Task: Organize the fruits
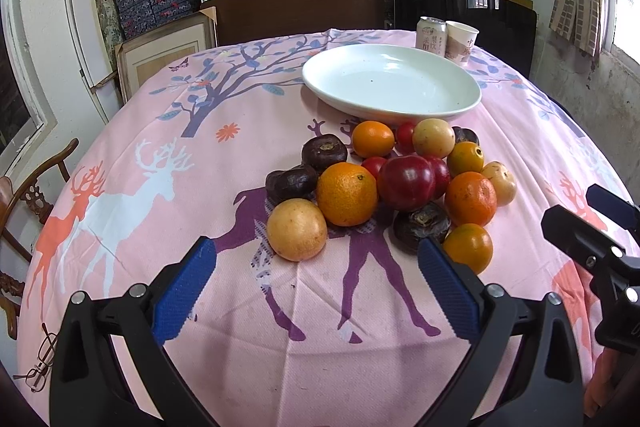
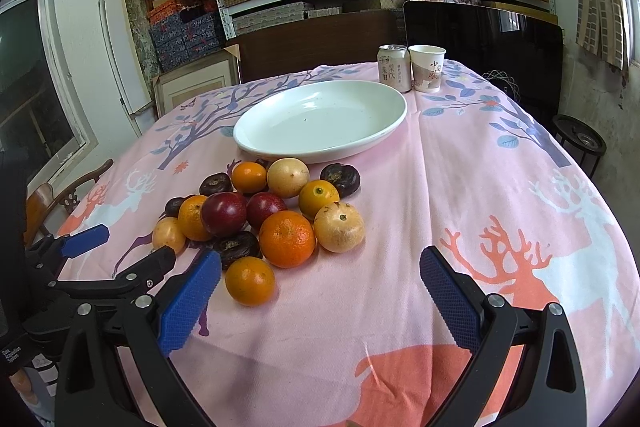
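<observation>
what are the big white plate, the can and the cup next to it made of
White plate: likely glazed ceramic, since it is glossy with soft window reflections and a thick rounded rim.
Can: metal, probably aluminium; it has a shiny silver top rim and a printed wrap.
Cup: paper; it is matte with a thin rolled lip and printed characters.

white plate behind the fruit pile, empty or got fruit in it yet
Empty: the shallow white ceramic plate shows only bare glaze; all the fruit lies on the pink cloth.

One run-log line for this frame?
left gripper: open, empty | right gripper: open, empty | mixed fruit pile: on tablecloth | white oval plate: empty
</observation>
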A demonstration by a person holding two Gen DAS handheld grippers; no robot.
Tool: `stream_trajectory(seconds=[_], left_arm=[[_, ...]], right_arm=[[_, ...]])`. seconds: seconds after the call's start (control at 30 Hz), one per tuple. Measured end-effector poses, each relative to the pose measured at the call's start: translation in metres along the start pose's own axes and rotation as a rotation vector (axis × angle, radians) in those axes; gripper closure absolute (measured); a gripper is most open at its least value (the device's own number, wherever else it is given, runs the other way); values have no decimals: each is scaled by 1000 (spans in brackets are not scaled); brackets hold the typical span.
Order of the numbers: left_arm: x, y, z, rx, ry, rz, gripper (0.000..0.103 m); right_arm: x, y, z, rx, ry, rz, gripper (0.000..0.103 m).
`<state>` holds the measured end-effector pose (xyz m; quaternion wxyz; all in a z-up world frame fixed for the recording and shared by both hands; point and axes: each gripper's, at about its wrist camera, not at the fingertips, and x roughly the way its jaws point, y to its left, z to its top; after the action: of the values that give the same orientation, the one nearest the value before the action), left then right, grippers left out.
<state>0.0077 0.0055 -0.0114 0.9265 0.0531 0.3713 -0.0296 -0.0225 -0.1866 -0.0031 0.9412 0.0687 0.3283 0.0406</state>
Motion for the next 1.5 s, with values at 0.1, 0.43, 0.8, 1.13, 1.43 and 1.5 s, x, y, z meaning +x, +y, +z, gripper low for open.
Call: stream_trajectory(seconds=[0.1, 0.43, 0.8, 1.13, 1.43, 1.5], left_arm=[[0, 0, 0, 1, 1, 2, 4], [0, 0, 0, 1, 2, 1, 4], [9, 6, -9, 29, 37, 48, 4], [41, 37, -33, -5, 249, -69, 4], [34, 42, -37, 43, 226, -108, 4], [33, 42, -36, 49, 228, -101, 4]], right_arm=[[0, -1, 0, 0, 2, 0, 3], [0, 0, 0, 2, 2, 4, 3], [9, 7, -8, 19, 40, 19, 3], [33, 19, -27, -61, 258, 27, 3], [43, 20, -35, -179, 343, -42, 3], [42, 19, -37, -207, 346, -30, 3]])
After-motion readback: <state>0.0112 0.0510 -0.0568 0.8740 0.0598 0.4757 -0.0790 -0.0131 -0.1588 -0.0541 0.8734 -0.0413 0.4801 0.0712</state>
